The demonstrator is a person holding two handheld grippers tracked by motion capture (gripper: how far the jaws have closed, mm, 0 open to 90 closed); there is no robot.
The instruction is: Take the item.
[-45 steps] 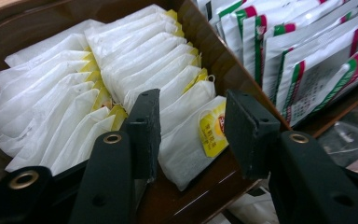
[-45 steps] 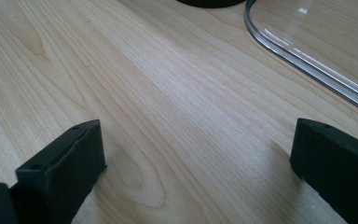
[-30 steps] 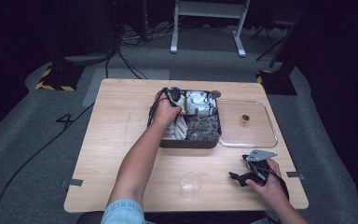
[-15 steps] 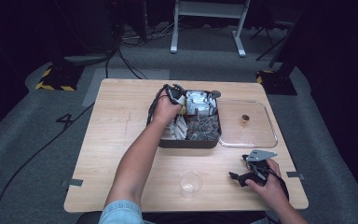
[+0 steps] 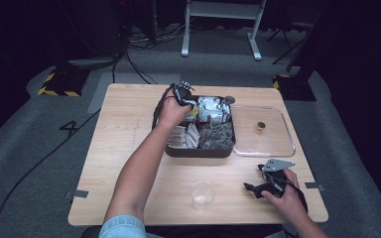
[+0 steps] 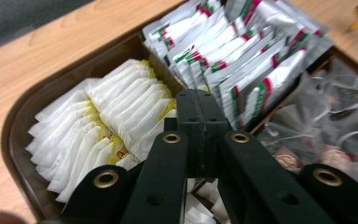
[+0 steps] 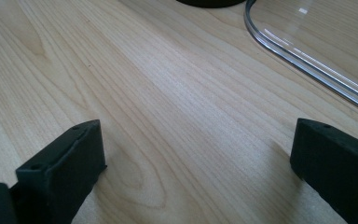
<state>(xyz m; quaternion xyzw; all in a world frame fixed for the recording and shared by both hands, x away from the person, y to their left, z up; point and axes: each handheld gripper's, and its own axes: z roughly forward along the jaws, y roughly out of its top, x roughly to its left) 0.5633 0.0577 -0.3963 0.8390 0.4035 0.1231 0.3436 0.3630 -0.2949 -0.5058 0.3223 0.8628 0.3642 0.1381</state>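
A dark brown tray [image 5: 198, 150] in the middle of the table holds sachets in compartments. White and yellow packets [image 6: 112, 121] fill one compartment, silver packets with red and green stripes [image 6: 242, 56] another, and clear bags of dark tea [image 6: 340, 126] a third. My left gripper [image 6: 201, 100] is shut just above the white and yellow packets, with nothing visible between its tips. In the high view the left gripper [image 5: 181, 96] is over the tray's far left corner. My right gripper [image 7: 198, 144] rests open on the bare wood near the front right, also visible in the high view [image 5: 258, 186].
A clear plastic lid [image 5: 263, 131] with a small brown knob lies flat to the right of the tray, its rim [image 7: 307, 60] just ahead of the right gripper. An empty clear cup [image 5: 202, 194] stands near the table's front edge. A cable trails off the left side.
The left hand has edged slightly toward the tray's far left corner. The right gripper has stayed where it was.
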